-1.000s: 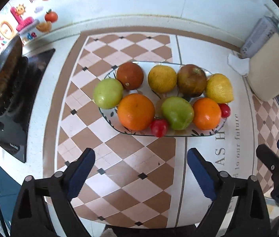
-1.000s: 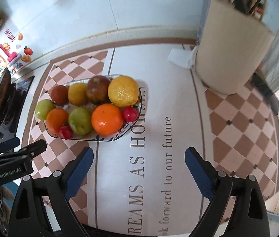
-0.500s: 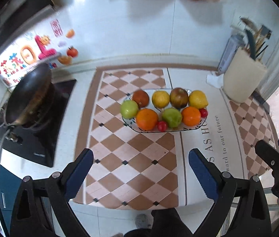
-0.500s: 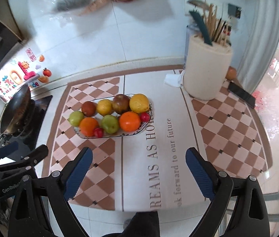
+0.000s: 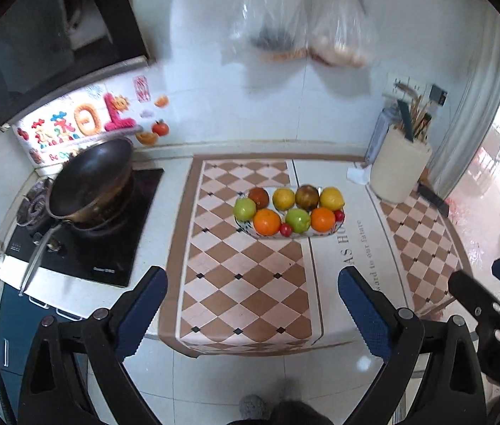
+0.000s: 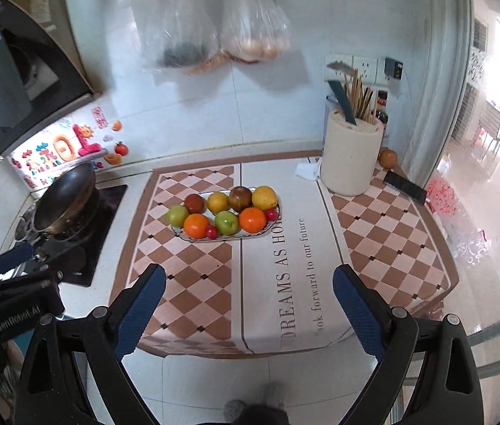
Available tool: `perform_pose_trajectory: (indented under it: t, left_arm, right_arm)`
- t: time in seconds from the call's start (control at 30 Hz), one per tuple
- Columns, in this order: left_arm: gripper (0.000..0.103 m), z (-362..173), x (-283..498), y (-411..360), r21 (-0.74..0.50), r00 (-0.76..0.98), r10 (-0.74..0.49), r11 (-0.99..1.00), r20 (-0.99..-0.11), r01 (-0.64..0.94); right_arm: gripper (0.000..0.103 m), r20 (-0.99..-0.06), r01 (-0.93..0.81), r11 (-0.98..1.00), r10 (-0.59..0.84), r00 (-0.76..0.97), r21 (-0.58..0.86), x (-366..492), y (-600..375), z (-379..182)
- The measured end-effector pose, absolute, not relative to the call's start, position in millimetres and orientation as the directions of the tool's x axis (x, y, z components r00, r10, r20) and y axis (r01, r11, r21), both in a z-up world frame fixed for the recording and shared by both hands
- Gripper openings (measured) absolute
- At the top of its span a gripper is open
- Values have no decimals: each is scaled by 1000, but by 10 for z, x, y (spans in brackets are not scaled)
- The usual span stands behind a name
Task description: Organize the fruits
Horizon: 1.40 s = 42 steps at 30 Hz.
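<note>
An oval plate [image 5: 325, 235] [image 6: 268, 229] holds several fruits in two rows on the checkered mat: oranges [image 5: 267, 222] [image 6: 252, 220], green apples [image 5: 297, 220] [image 6: 226, 222], yellow lemons [image 5: 331, 198] [image 6: 265, 197], dark fruits and small red ones [image 5: 285, 230]. My left gripper [image 5: 253, 292] is open and empty, well back from the plate, past the counter's front edge. My right gripper [image 6: 249, 290] is open and empty, equally far back. Each gripper shows at the edge of the other's view.
A wok [image 5: 90, 182] [image 6: 64, 198] sits on the black hob at the left. A cream utensil holder [image 5: 398, 168] [image 6: 352, 152] stands at the back right, with a phone [image 6: 404, 187] and a loose fruit [image 6: 387, 158] near it. Plastic bags [image 6: 214, 17] hang on the wall.
Both grippers have pulled far back and up from the plate; the fruits look much smaller and the counter's front edge and floor have come into view. Jaws stayed open.
</note>
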<state>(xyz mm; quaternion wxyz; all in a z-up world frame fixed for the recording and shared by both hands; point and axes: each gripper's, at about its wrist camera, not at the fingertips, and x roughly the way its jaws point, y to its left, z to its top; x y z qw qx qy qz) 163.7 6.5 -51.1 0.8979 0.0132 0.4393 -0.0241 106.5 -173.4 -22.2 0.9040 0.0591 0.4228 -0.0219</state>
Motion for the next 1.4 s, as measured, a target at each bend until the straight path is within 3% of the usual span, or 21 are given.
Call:
perform_pose_trajectory:
  t: [0.37, 0.67, 1.4]
  left_arm:
    - [99, -164, 978, 1, -5, 657, -37, 999, -753, 50]
    - [99, -153, 764, -8, -6, 652, -22, 1000, -758, 26]
    - [99, -828, 1857, -76, 51, 576, 51, 999, -816, -16]
  right_arm:
    - [98, -717, 50, 993, 45, 695, 111, 312, -1837, 284]
    - [98, -717, 13, 992, 80, 692, 124, 77, -1870, 357]
    - [98, -775, 52, 996, 25, 632, 75, 1514, -1940, -339]
